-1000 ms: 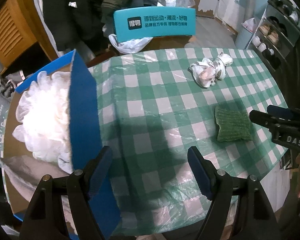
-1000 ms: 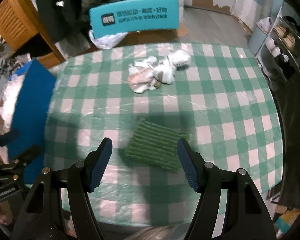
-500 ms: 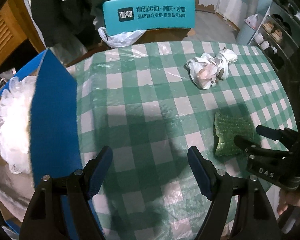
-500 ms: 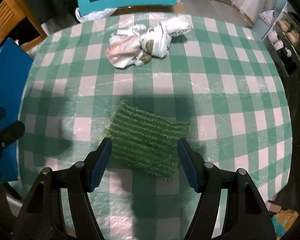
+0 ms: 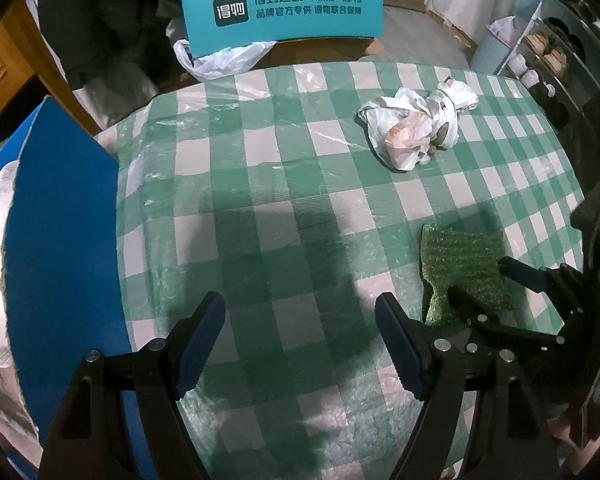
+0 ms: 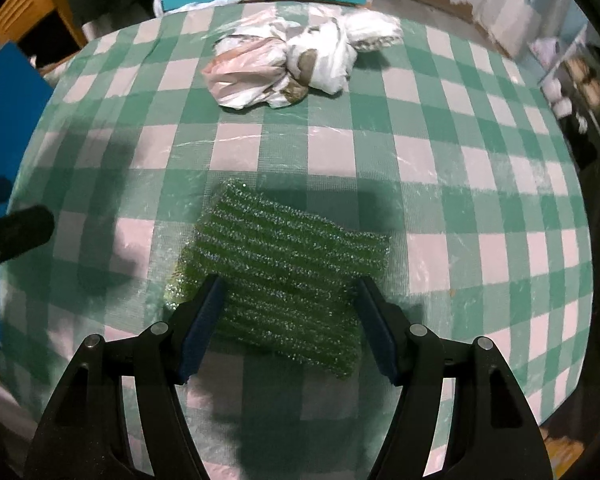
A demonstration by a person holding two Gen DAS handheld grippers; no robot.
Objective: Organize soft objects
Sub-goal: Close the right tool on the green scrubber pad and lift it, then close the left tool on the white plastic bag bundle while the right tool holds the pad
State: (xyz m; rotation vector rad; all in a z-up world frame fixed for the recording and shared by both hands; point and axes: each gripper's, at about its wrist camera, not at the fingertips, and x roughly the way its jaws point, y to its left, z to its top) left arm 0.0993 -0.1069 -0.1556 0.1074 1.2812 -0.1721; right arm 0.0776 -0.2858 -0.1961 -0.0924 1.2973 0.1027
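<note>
Our right gripper (image 6: 288, 300) straddles the ribbed green sponge (image 6: 284, 272), fingers spread wide, unclenched.
Our left gripper (image 5: 300, 320) hangs released over the checkered tabletop (image 5: 260, 200).

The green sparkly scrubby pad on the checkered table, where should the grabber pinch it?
Probably across its near edge, coming from the table's near side. The flat green ribbed scrubbing pad lies limp on the green checked tablecloth, and the open right gripper already straddles that end, one finger at each side.
</note>
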